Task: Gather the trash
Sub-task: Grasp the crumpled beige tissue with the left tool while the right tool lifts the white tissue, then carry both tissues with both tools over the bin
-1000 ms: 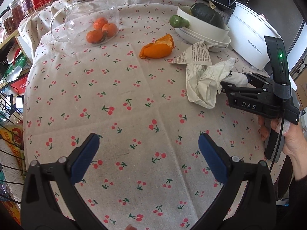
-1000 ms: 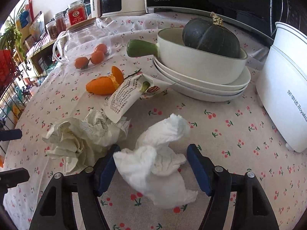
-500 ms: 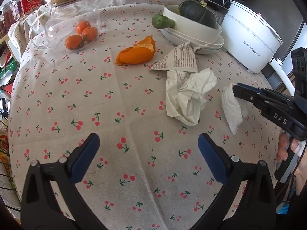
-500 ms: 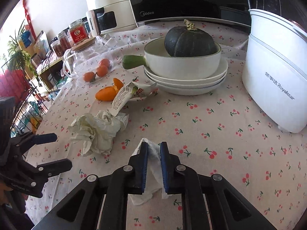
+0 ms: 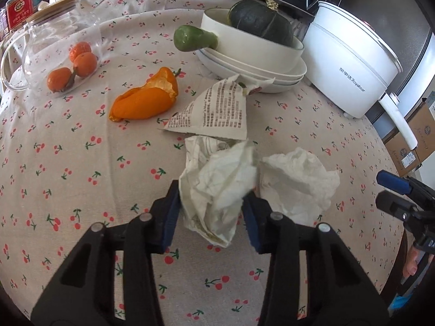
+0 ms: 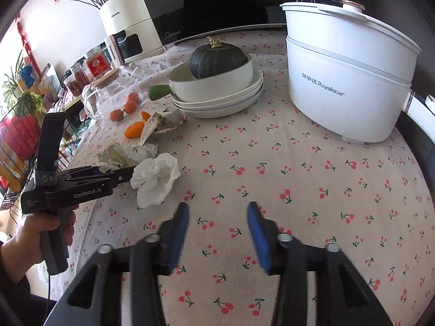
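A crumpled cream paper (image 5: pixel 217 184) lies on the cherry-print tablecloth (image 5: pixel 81 163), and my left gripper (image 5: pixel 212 214) is closing on it, its blue pads against both sides of the wad. In the right wrist view the left gripper (image 6: pixel 131 174) reaches the same paper (image 6: pixel 119 154) from the left. A white tissue (image 5: pixel 296 182) lies loose just right of the paper. My right gripper (image 6: pixel 217 228) is opening with nothing between its jaws, drawn back from the tissue (image 6: pixel 155 179). A printed wrapper (image 5: pixel 214 111) and an orange peel (image 5: pixel 146 100) lie farther back.
Stacked white plates and a pan holding a dark squash (image 5: pixel 261 24) stand at the back. A white electric pot (image 5: pixel 350 54) is at back right, and a glass jug with small oranges (image 5: pixel 73 62) at back left. Jars and appliances line the far edge.
The left gripper moved forward to the crumpled paper and closed from wide open. The right gripper, shut on the white tissue half a second ago, let it drop, pulled back and opened.
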Motion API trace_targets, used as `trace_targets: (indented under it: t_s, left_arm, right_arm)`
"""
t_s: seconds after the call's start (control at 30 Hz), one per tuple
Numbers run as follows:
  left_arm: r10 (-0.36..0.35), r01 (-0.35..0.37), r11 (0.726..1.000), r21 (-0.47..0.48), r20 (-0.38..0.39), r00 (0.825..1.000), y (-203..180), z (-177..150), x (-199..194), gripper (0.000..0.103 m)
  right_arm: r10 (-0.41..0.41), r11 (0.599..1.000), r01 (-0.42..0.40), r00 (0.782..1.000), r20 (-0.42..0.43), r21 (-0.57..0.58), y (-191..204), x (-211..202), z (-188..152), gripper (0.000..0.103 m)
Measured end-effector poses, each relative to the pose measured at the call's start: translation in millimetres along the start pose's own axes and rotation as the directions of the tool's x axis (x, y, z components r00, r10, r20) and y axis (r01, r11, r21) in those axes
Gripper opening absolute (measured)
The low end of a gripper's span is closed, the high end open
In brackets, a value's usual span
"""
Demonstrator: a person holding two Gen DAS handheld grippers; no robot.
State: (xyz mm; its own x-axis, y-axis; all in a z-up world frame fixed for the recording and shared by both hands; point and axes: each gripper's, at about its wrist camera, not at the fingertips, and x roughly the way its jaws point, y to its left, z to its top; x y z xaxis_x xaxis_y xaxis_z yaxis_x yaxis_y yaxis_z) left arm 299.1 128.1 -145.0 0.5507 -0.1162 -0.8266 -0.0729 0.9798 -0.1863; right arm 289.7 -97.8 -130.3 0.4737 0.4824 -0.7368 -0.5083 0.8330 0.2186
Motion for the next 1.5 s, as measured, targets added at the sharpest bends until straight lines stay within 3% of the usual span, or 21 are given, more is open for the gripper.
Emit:
trace_targets:
  t_s: [0.03,0.17,0.3,0.53,0.6,0.63,0.7,0.87,1.2,1.5]
  left_arm:
    - [0.001,-0.001,1.000,-0.001,0.005,1.000,0,0,-2,0.041]
    - [0.034,-0.035,0.999,0.026,0.023,0.999,4,-2,-14,0.038]
    - [0.040,-0.040,0.999,-0.008,0.026,0.999,25,-7,-33,0.038]
    - [0.049,-0.049,0.996,-0.079,-0.001,0.999,63,-29,-55,0.038]
    - [0.047,-0.048,0.994,-0.093,-0.005,0.999,70,-34,-58,0.038]
    - [0.046,-0.046,0.994,-0.096,-0.006,0.999,72,-35,-60,0.038]
    - [0.043,-0.043,0.994,-0.098,-0.004,0.999,73,-37,-62,0.038]
    - [0.018,-0.017,0.994,-0.105,0.012,1.000,69,-37,-72,0.038]
    - [-0.050,0.054,0.996,-0.076,0.059,0.997,32,-47,-100,0.038]
    - [-0.108,0.106,0.994,0.020,0.093,0.990,-19,-72,-134,0.038]
  right_arm:
    - [0.007,1.000,-0.007,1.000,0.017,0.015,0,-1,-1,0.096]
    - [0.046,0.999,-0.046,0.999,0.016,-0.002,18,10,3,0.095]
    - [0.045,0.995,-0.046,0.999,-0.013,-0.086,48,32,4,0.096]
    - [-0.032,0.987,0.019,0.997,-0.076,-0.160,83,83,8,0.097]
    - [-0.075,0.984,0.065,0.996,-0.052,-0.165,87,89,11,0.096]
    - [-0.094,0.983,0.085,0.995,-0.045,-0.160,88,90,13,0.093]
    - [-0.116,0.981,0.111,0.993,-0.025,-0.157,90,91,16,0.074]
    - [-0.132,0.980,0.126,0.991,-0.028,-0.156,89,84,16,0.019]
    - [-0.131,0.986,0.132,0.991,0.018,-0.098,81,10,7,0.017]
    - [-0.161,0.982,0.169,0.983,0.089,-0.087,76,-86,-31,0.017]
